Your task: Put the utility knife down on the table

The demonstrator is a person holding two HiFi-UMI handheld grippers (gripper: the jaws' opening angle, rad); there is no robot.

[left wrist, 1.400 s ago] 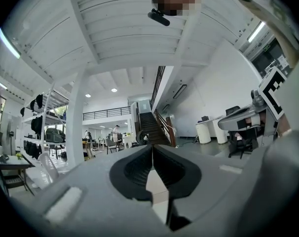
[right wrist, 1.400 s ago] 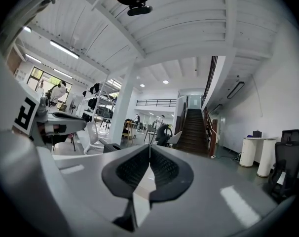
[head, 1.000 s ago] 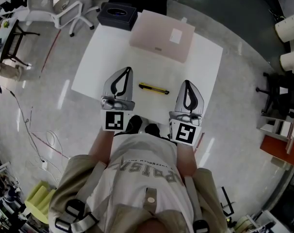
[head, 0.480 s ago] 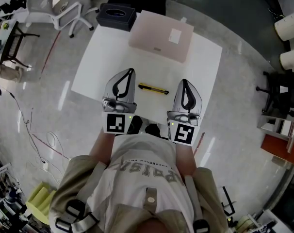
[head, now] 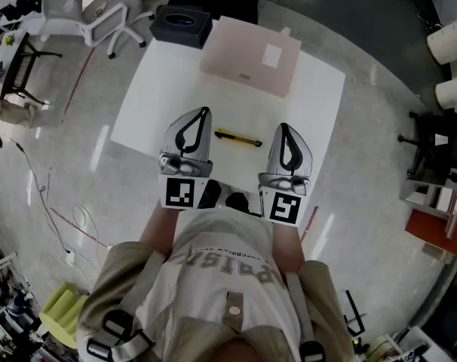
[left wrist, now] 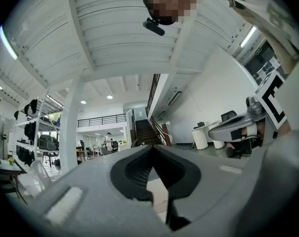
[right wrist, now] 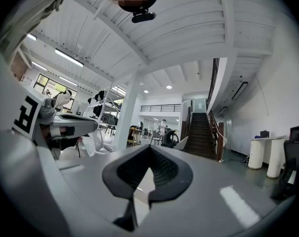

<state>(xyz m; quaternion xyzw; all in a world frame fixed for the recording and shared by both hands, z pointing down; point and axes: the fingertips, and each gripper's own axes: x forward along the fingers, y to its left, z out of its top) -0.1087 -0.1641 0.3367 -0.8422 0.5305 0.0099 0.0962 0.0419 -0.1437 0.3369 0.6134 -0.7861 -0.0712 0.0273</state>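
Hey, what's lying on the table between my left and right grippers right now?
The yellow utility knife lies flat on the white table between the left gripper and the right gripper, held by neither. The head view shows it.

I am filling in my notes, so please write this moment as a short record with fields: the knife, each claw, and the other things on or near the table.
knife: yellow knife, lying flat on the white table, between the two claws and touching neither
left claw: shut, empty
right claw: shut, empty
other things: flat pink box at the table's far edge; dark box by the far left corner
task state: knife already down on the table
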